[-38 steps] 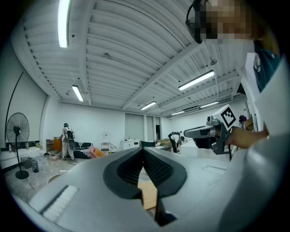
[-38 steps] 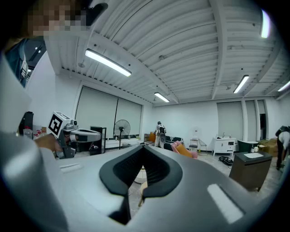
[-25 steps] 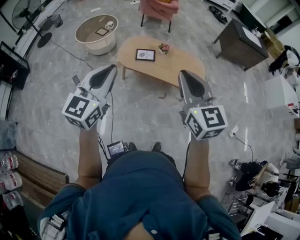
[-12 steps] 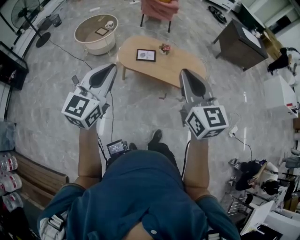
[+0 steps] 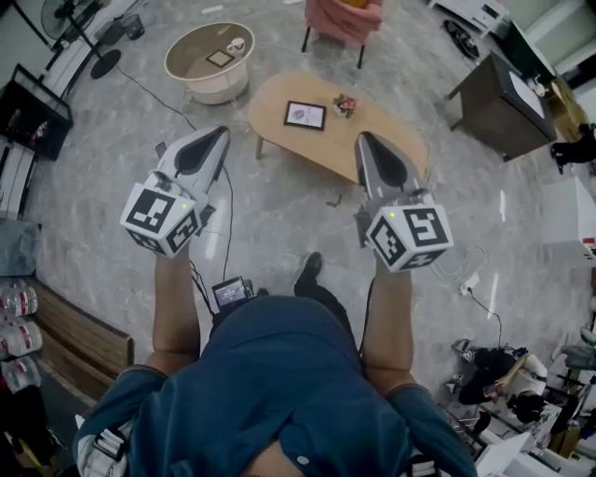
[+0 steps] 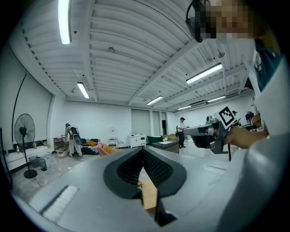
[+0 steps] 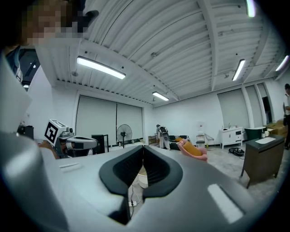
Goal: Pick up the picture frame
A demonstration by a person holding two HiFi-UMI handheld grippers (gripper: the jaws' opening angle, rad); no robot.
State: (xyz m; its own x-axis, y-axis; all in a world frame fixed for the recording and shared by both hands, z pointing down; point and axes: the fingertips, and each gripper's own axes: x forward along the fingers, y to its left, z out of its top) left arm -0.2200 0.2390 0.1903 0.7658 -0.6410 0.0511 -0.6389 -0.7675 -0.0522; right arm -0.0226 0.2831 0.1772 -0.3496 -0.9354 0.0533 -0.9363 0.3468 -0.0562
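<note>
The picture frame, dark-edged with a pale print, lies flat on the oval wooden coffee table, beside a small flower pot. Both grippers are held level in front of the person, short of the table. My left gripper is shut and empty, left of the table's near end. My right gripper is shut and empty too, its tip over the table's near edge in the head view. In the left gripper view the jaws meet, with a strip of the tabletop below. The right gripper's jaws also meet.
A round white table with a small frame and a cup stands at the far left. A pink chair is behind the coffee table, a dark cabinet to the right. A floor fan, a floor cable and a wooden bench are on the left.
The person has stepped forward, one foot now ahead. The coffee table and frame sit nearer and further right in the head view. Both grippers stay shut.
</note>
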